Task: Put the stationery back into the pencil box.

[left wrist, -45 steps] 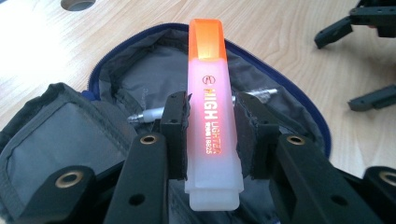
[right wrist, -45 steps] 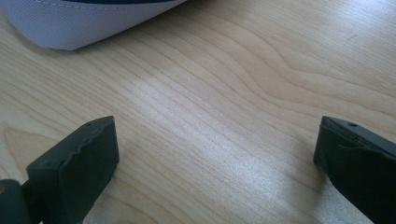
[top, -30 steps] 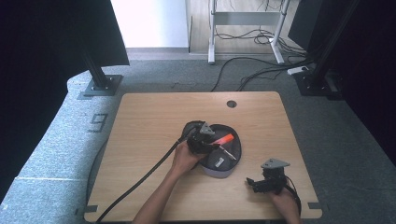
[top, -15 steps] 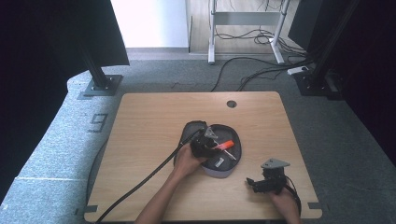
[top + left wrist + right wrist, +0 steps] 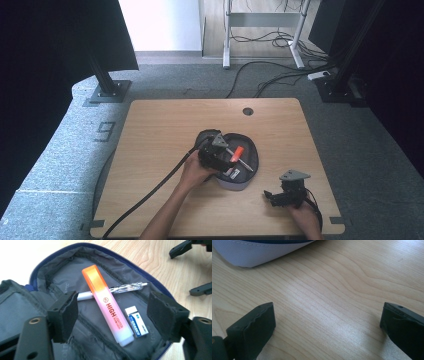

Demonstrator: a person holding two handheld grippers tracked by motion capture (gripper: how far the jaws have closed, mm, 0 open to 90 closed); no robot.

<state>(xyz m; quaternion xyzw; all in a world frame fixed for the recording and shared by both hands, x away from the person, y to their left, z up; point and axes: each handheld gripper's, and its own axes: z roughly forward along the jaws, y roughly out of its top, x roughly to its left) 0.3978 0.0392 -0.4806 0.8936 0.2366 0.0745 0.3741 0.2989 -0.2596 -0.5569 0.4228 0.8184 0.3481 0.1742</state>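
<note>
An open pencil case (image 5: 235, 186) with a grey lining (image 5: 62, 280) lies on the wooden table (image 5: 160, 135). Inside it rest an orange-capped pink highlighter (image 5: 107, 307) (image 5: 236, 153), a clear pen (image 5: 127, 287) and a white-and-blue eraser (image 5: 136, 321). My left gripper (image 5: 216, 152) (image 5: 112, 306) hovers over the case. Its jaws have just been opening; they stand apart on either side of the highlighter below, and the pads do not touch it. My right gripper (image 5: 272, 196) (image 5: 327, 325) rests open on bare wood to the right of the case, with nothing between its jaws.
A round cable hole (image 5: 247, 111) sits near the table's far edge. The left gripper's black cable (image 5: 150, 192) trails off the front left. The case's pale outer wall (image 5: 262, 252) lies just ahead of the right gripper. Stands and cables cover the floor beyond.
The left gripper's jaws have spread apart and the highlighter now lies loose in the case. The left hand shifted only slightly. The right gripper has stayed put.
</note>
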